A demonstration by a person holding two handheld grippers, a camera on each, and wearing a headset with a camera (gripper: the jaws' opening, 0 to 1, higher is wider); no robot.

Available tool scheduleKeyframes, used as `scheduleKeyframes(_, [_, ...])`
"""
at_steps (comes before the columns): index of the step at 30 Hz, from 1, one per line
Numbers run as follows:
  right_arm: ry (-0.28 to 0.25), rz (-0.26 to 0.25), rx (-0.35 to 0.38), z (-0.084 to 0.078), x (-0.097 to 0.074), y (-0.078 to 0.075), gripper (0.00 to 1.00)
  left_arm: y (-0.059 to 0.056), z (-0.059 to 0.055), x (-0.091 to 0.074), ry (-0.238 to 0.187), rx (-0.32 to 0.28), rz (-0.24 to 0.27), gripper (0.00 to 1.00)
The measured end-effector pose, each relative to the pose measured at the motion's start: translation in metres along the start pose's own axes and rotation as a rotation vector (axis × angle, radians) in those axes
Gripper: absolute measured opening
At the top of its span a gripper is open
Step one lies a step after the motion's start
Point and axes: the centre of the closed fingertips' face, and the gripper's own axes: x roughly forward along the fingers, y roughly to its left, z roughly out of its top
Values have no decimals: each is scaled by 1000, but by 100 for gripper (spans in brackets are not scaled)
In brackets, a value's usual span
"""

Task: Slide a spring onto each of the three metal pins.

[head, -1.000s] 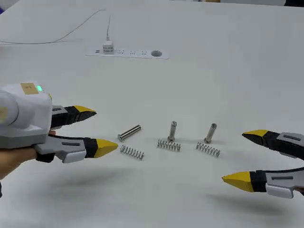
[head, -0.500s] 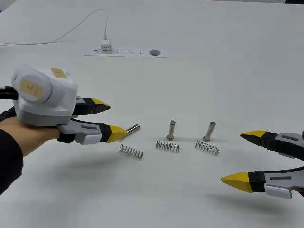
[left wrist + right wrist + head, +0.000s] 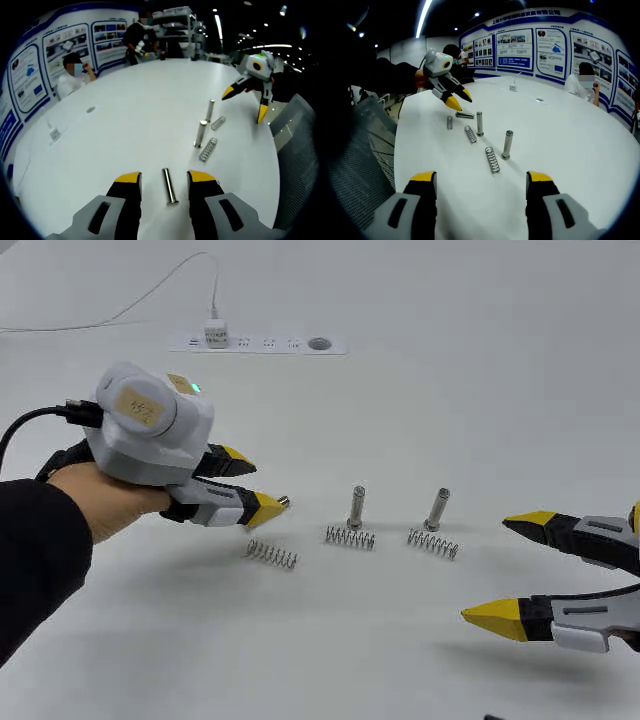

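Note:
One metal pin (image 3: 169, 186) lies flat on the white table, and its end (image 3: 283, 502) shows past my left gripper (image 3: 258, 483). That gripper (image 3: 164, 177) is open, with a jaw on each side of the lying pin. Two more pins (image 3: 356, 505) (image 3: 437, 508) stand upright to its right. Three springs (image 3: 271, 554) (image 3: 350, 537) (image 3: 433, 543) lie flat just in front of the pins. My right gripper (image 3: 500, 570) hangs open at the right, apart from everything, facing the row of pins (image 3: 479, 123) (image 3: 507, 144) and a spring (image 3: 492, 159).
A white power strip (image 3: 258, 343) with a plugged charger and a cable lies at the table's far side. People (image 3: 75, 70) sit and stand beyond the table. A mesh chair (image 3: 300, 150) stands by the table edge.
My left gripper has swung right and down to the lying pin, which now sits between its jaws. The right gripper has barely moved.

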Motion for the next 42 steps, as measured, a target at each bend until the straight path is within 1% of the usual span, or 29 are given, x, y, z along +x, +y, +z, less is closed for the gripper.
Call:
scheduleKeyframes(1, [1,1,3,0,0,0,74,0,-1,2,12,2,-3,37])
scheduleKeyframes(4, [-1,-1,3,0,0,0,74,0,1,6,20,-3,-14,36])
scheduleKeyframes(10, [1,-2,8,-1,1,0,74,-1,-3,14,70,7,-15,28])
scheduleKeyframes(13, [0,-3,12,-1,0,0,74,-2,-3,18,83,14,-18,24])
scheduleKeyframes(18, [2,-7,17,-3,-1,0,74,-2,-6,23,119,11,-11,20])
scheduleKeyframes(21, [4,-9,23,-5,-1,0,74,-3,-10,27,147,28,-9,19])
scheduleKeyframes(25, [5,-8,25,-6,-1,1,73,-5,-11,30,167,26,-12,16])
scheduleKeyframes(28, [6,-9,26,-7,-1,1,73,-5,-13,31,184,30,-8,14])
scheduleKeyframes(29, [6,-10,27,-7,-1,0,73,-4,-14,31,195,26,1,13])
scheduleKeyframes(38, [9,-10,28,-7,-1,-1,73,-2,-13,33,222,18,4,10])
scheduleKeyframes(42, [7,-9,28,-6,-1,-1,73,-3,-16,33,250,22,5,9])
